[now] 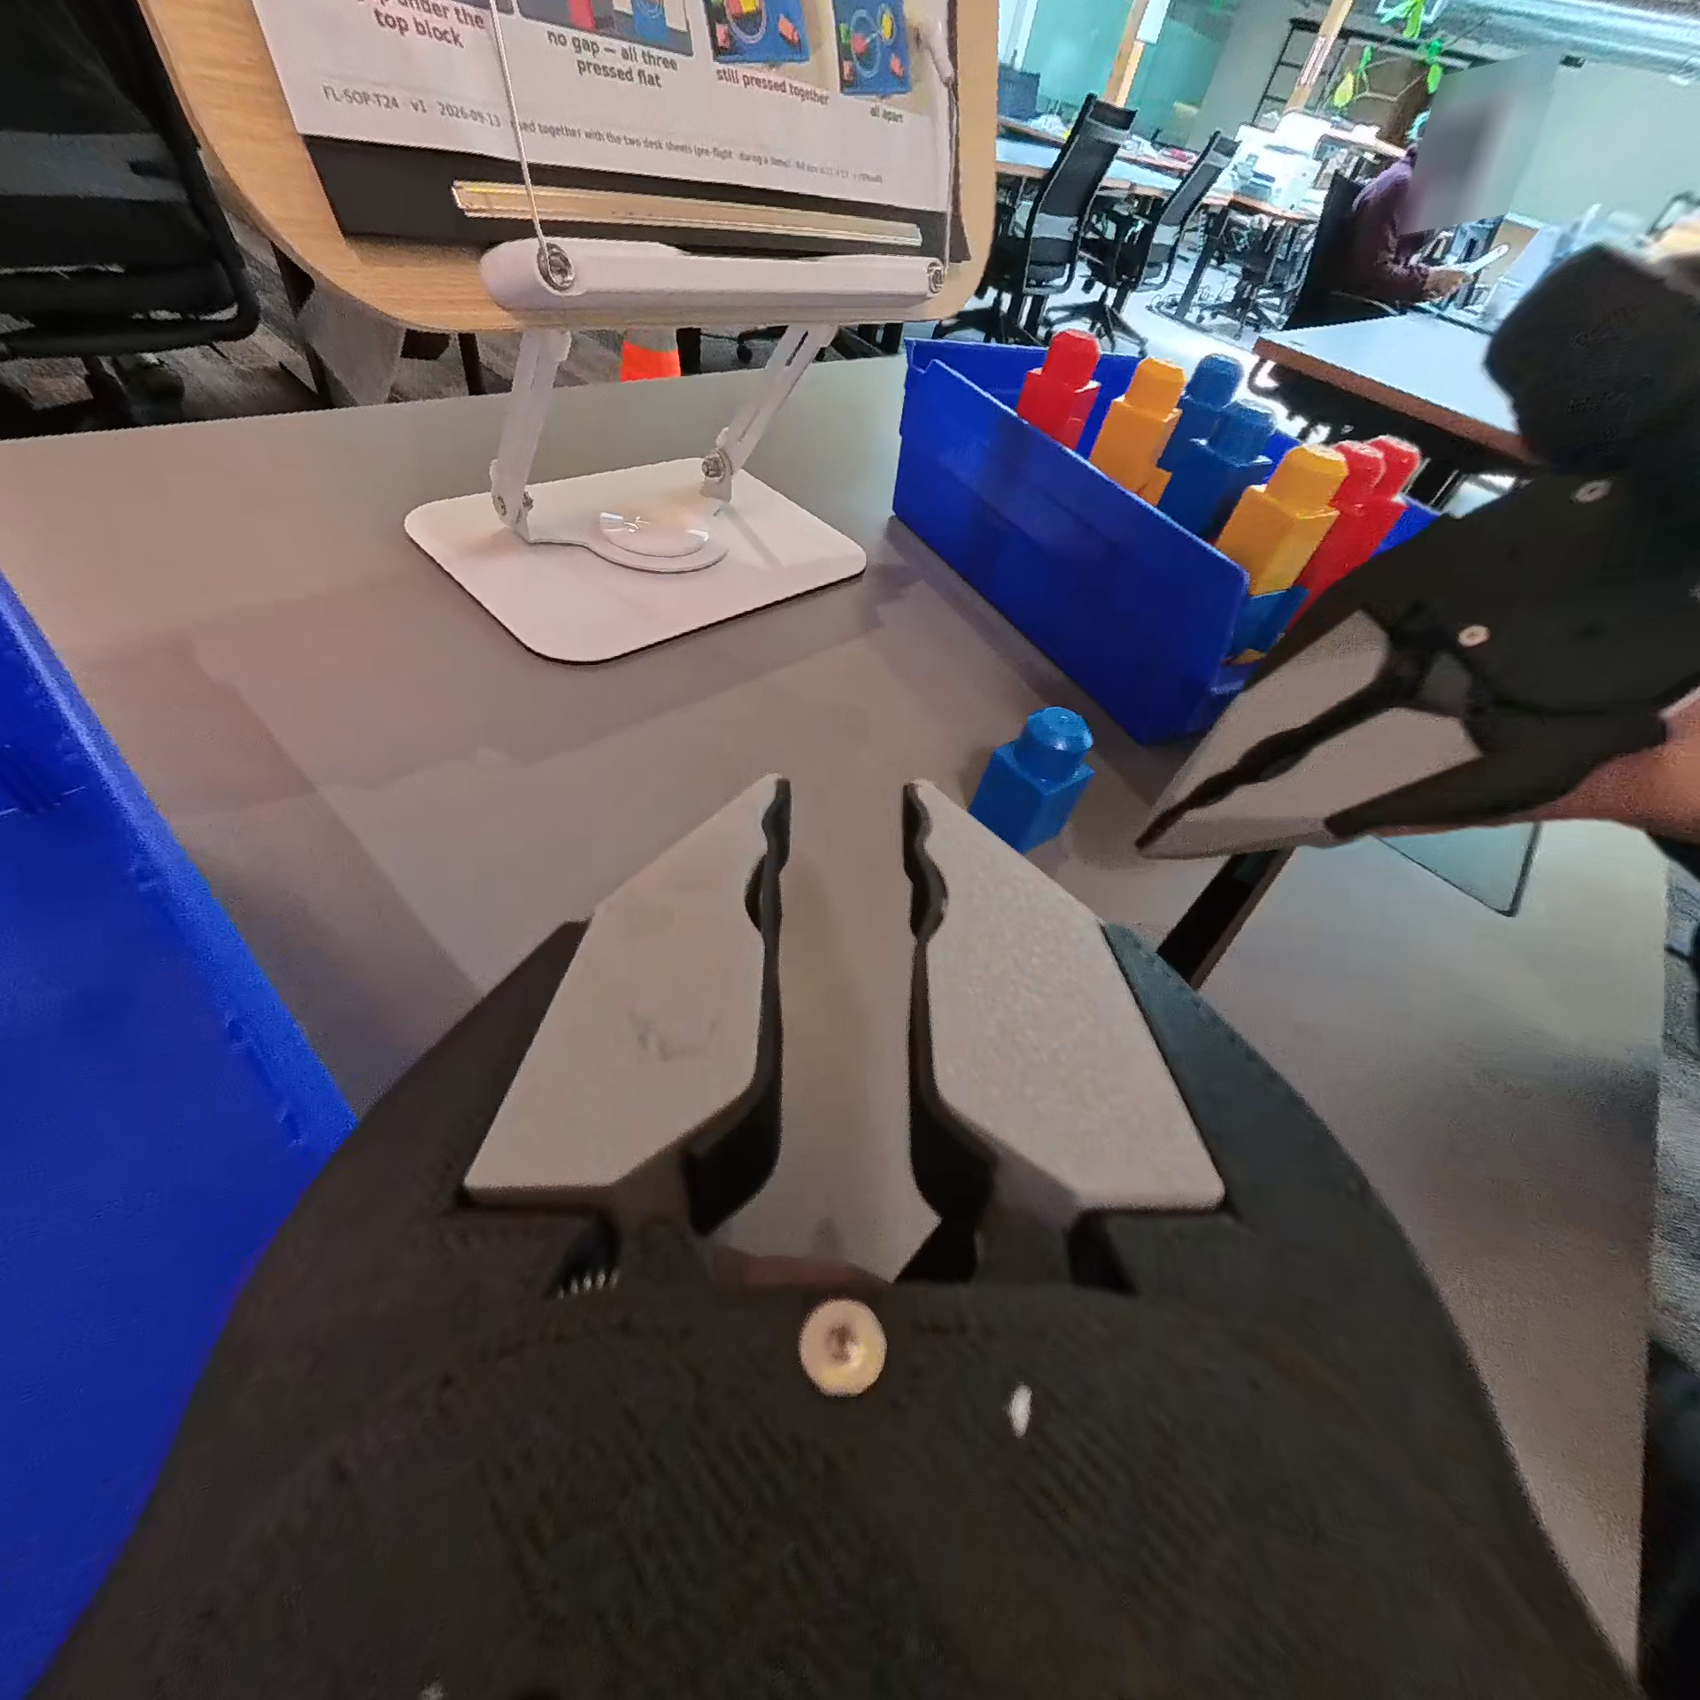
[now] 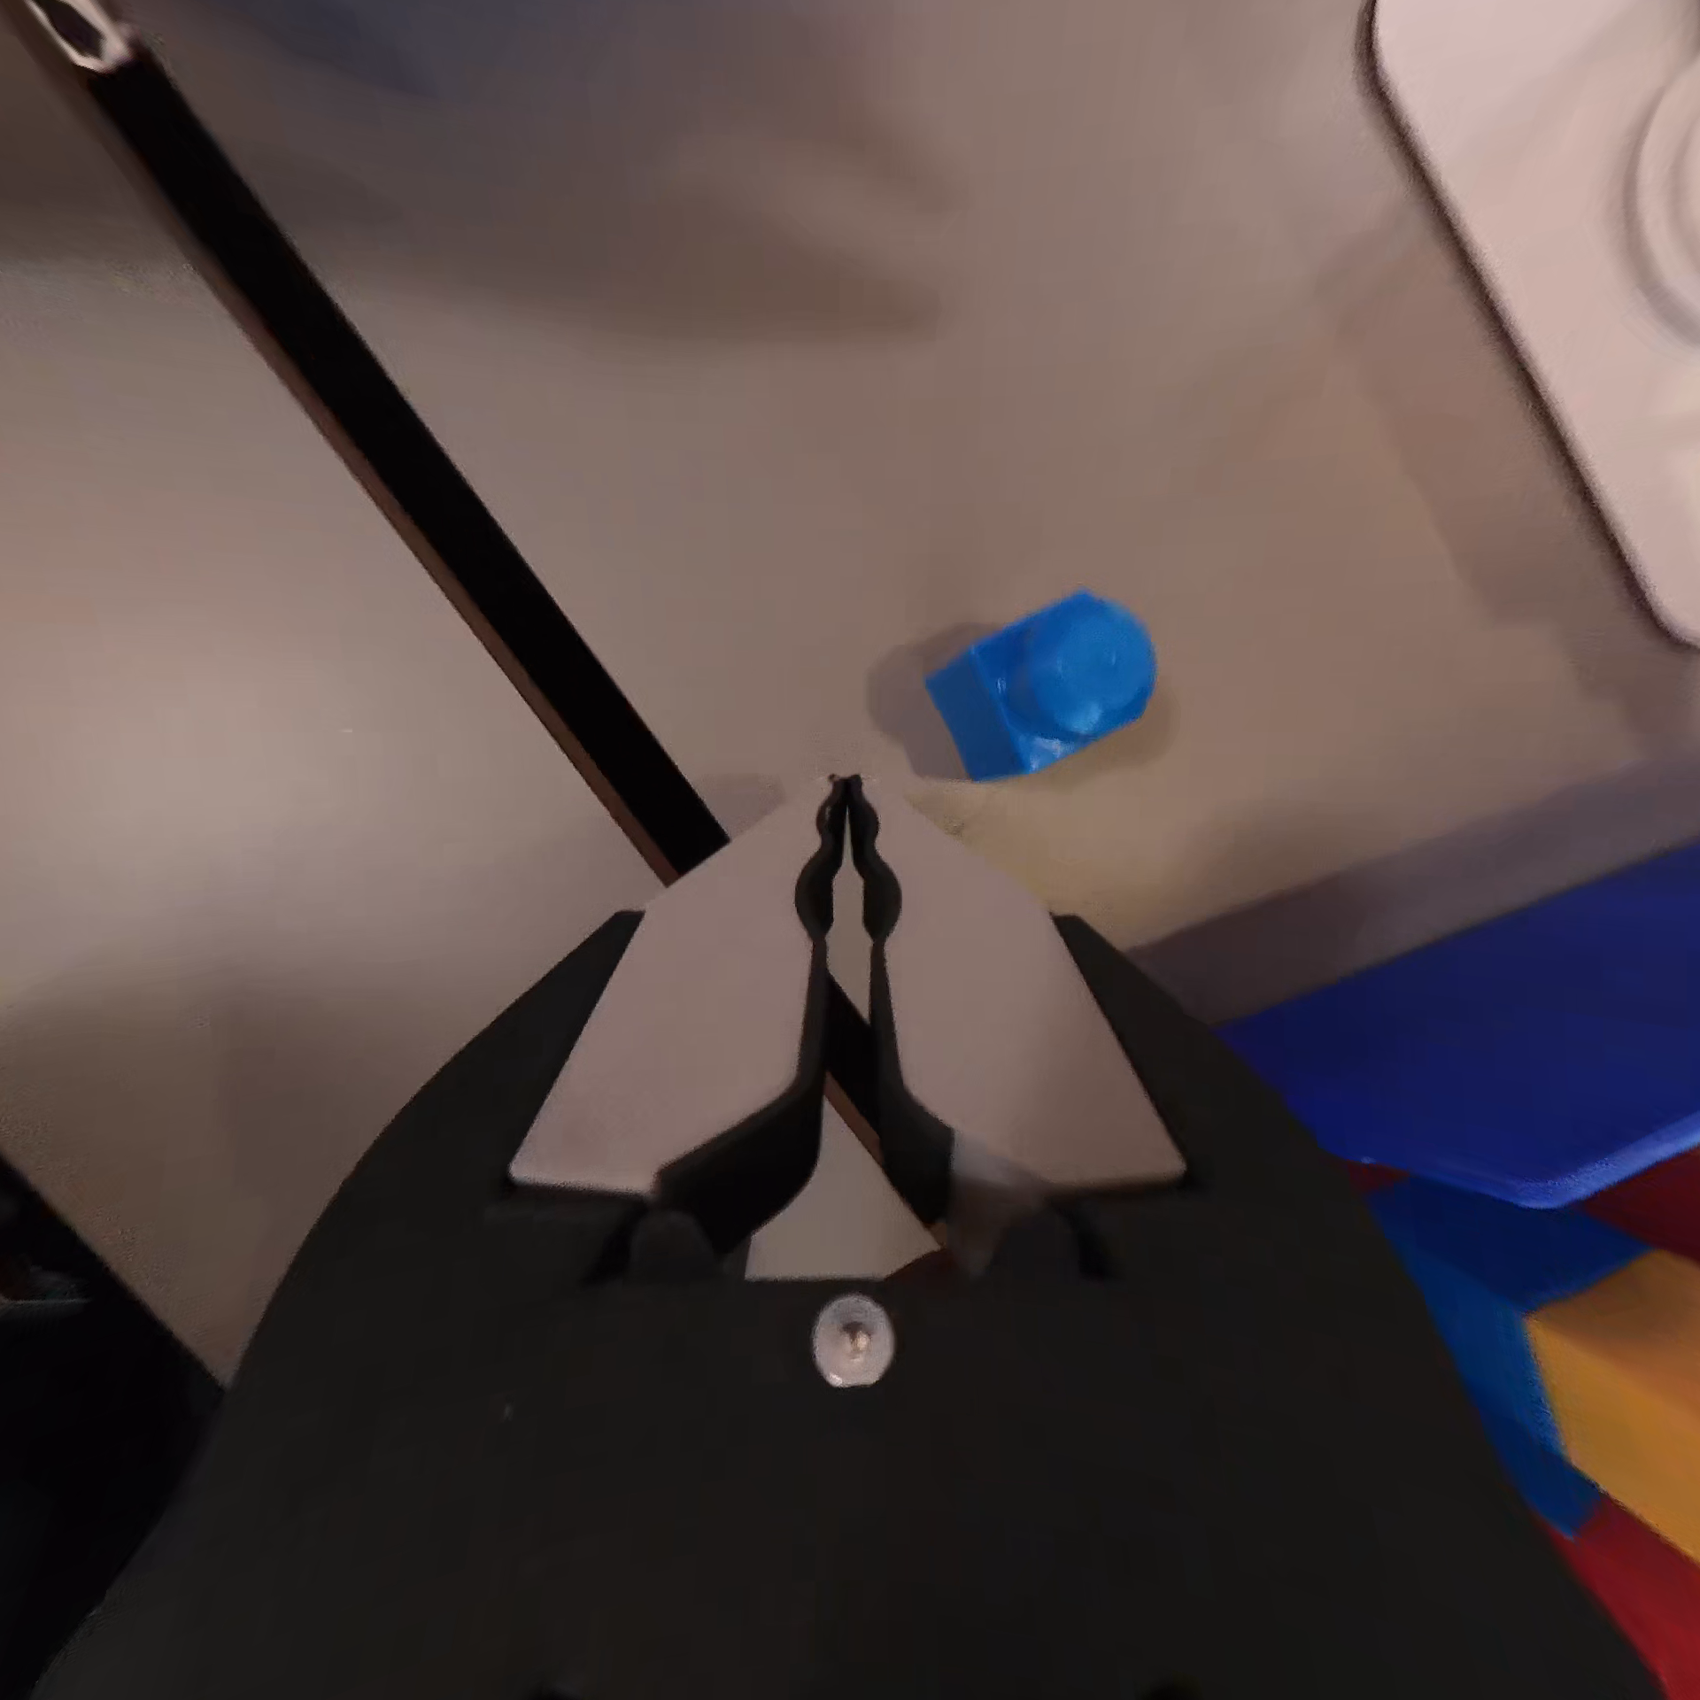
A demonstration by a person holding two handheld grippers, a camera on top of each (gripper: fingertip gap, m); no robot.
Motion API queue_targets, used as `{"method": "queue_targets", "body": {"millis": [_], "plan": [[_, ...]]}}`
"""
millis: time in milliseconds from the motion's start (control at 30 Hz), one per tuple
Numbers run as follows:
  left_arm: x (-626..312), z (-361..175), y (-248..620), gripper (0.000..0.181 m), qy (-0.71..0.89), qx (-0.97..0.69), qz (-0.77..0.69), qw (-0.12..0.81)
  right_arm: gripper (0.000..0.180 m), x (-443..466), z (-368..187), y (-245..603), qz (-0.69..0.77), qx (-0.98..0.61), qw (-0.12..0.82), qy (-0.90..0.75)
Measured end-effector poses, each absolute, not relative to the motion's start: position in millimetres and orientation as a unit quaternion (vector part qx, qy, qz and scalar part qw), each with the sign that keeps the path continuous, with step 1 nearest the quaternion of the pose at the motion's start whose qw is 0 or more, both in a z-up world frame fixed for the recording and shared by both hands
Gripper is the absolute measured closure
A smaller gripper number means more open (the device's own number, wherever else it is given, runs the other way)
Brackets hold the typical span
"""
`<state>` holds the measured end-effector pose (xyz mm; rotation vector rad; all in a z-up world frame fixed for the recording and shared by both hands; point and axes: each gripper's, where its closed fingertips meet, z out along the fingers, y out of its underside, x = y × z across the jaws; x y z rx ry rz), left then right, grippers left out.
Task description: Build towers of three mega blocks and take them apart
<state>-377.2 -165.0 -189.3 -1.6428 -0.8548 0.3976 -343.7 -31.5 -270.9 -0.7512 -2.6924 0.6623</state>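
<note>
A single blue mega block (image 1: 1035, 777) stands upright on the grey table (image 1: 460, 717), just right of my left gripper's fingertips. My left gripper (image 1: 846, 800) is open with nothing between its pads. My right gripper (image 2: 846, 782) is shut with its tips together and nothing between them; it hovers above the table near its edge. The blue block (image 2: 1044, 685) lies ahead and to the right of its tips, apart from them. The right gripper also shows in the left wrist view (image 1: 1159, 837), to the right of the block.
A blue bin (image 1: 1058, 570) with several red, orange and blue block towers stands at the back right. A white stand (image 1: 635, 561) bearing an instruction sheet is at the back. Another blue bin wall (image 1: 120, 1058) is at the left. The table edge (image 2: 442, 515) is close. The tips of one gripper are about 15 cm away from the tips of the other. The blue block (image 2: 1044, 685) is closer to my right gripper, around 4 cm from its tips; the left tips are 15 cm off. The left camera catches it too, in the left wrist view (image 1: 1072, 739).
</note>
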Motion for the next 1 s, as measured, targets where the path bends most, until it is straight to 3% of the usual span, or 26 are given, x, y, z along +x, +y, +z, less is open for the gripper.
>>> {"method": "queue_targets", "body": {"millis": [400, 533, 667, 867, 1000], "plan": [[-378, -199, -160, 0.157, -0.366, -0.715, 0.169, 0.570, 0.180, -400, -294, -63, 0.247, -0.288, 0.145, -0.914], [-369, -194, -148, 0.156, -0.346, -0.715, 0.132, 0.593, 0.180, -392, -263, -123, 0.382, -0.237, 0.101, -0.887], [-364, -181, -149, 0.156, -0.346, -0.688, 0.095, 0.631, 0.179, -399, -221, -158, 0.529, -0.228, 0.142, -0.805], [-357, -173, -161, 0.153, -0.348, -0.677, 0.129, 0.636, 0.152, -400, -227, -146, 0.523, -0.234, 0.204, -0.794], [-348, -159, -183, 0.152, -0.364, -0.658, 0.157, 0.641, 0.147, -403, -225, -144, 0.541, -0.241, 0.203, -0.779]]}}
